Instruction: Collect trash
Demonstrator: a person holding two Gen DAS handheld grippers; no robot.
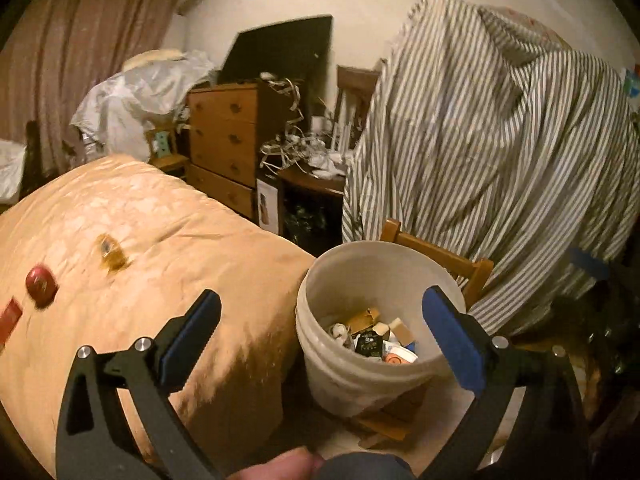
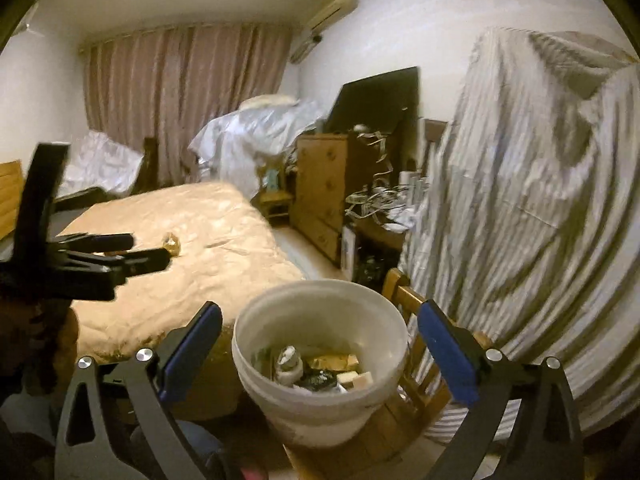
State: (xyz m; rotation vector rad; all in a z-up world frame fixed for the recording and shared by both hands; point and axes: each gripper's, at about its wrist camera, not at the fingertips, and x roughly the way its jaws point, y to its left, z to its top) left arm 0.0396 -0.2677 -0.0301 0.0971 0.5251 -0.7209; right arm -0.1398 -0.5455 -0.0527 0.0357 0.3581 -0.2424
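Note:
A white bucket [image 1: 360,376] [image 2: 320,408] stands on the floor at the foot of the bed, partly filled with boxes, wrappers and other trash. My left gripper [image 1: 322,298] is open and empty, held above and in front of the bucket. My right gripper [image 2: 320,311] is also open and empty, just short of the bucket's rim. On the peach quilt [image 1: 180,248] lie a gold wrapper [image 1: 110,256] [image 2: 173,243], a round red item [image 1: 40,285] and a flat red piece [image 1: 9,322]. In the right wrist view the left gripper [image 2: 151,248] reaches over the bed near the gold wrapper.
A striped sheet [image 1: 500,140] drapes over tall furniture on the right, with a wooden chair [image 1: 440,256] under it right behind the bucket. A wooden dresser [image 1: 224,136], a dark panel [image 1: 280,48], a cable-strewn desk [image 1: 312,172] and a white covered heap [image 1: 136,100] line the far wall.

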